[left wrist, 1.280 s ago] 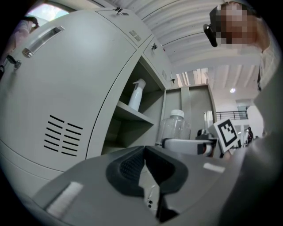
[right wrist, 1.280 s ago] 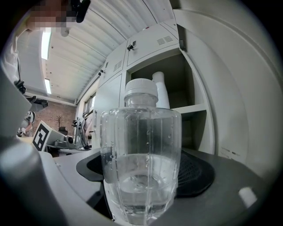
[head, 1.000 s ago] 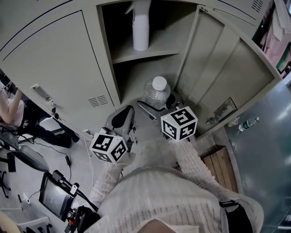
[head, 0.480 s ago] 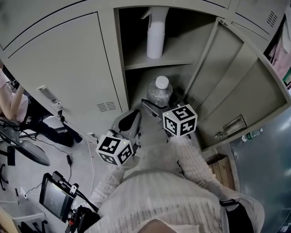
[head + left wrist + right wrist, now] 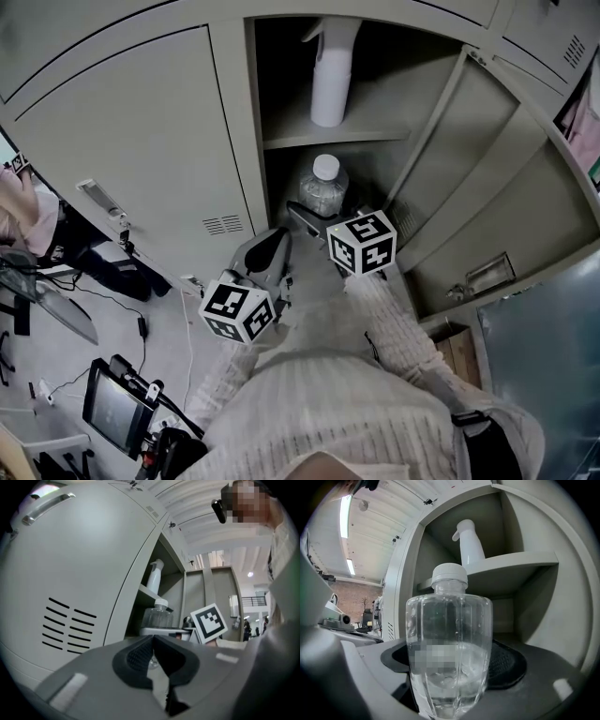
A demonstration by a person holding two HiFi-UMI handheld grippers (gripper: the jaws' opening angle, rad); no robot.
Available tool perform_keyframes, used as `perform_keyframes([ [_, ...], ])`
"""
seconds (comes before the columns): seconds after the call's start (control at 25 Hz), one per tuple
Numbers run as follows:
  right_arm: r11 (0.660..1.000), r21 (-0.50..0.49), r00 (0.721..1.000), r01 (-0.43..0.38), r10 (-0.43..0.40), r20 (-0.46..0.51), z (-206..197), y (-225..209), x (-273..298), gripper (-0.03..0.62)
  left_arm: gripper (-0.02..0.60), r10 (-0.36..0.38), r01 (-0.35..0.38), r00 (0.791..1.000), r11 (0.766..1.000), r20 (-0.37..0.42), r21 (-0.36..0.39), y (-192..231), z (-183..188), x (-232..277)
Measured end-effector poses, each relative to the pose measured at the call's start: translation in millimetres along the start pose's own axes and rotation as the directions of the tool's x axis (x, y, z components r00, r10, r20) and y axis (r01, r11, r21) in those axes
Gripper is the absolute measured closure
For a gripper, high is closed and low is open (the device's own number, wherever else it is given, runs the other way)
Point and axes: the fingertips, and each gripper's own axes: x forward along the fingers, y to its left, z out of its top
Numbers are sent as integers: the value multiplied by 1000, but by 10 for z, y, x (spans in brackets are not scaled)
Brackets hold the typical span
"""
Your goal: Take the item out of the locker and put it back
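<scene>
Clear bottle (image 5: 449, 620) upright, long axis vertical, clamped between right gripper (image 5: 452, 667) jaws.

Left gripper (image 5: 153, 653), fingers (image 5: 137, 657) together, empty

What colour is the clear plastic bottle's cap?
White: the clear plastic bottle has a white ribbed cap, clearest in the right gripper view.

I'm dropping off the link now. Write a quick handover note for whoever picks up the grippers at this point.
Right gripper: shut on the water bottle, held upright at the mouth of the lower compartment of the locker.
Left gripper: shut, empty, low outside the locker.
Spray bottle stands on the upper shelf.
Done: bottle is gripped, not set down.
Left: probably set it on the compartment floor, release, withdraw.
</scene>
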Motion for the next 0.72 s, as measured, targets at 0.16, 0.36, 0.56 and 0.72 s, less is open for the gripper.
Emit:
perform_keyframes([
  [0.16, 1000, -1, 1000, 5, -5, -4, -27, -20, 73, 145, 575, 13, -13, 1000, 1000, -1, -6, 41, -5, -21],
  [0.36, 1000, 0, 1000, 13, -13, 17, -10, -58, 159, 145, 574, 22, -22, 1000, 1000, -3, -22, 95, -29, -44],
  [0.56, 1000, 4, 999, 26, -26, 36, 5, -111, 230, 145, 575, 14, -14, 1000, 1000, -15, -26, 88, -79, -37],
  [0.72, 1000, -3, 999, 30, -30, 26, 10, -162, 300, 145, 574, 2, -2, 1000, 1000, -10, -29, 83, -71, -29],
])
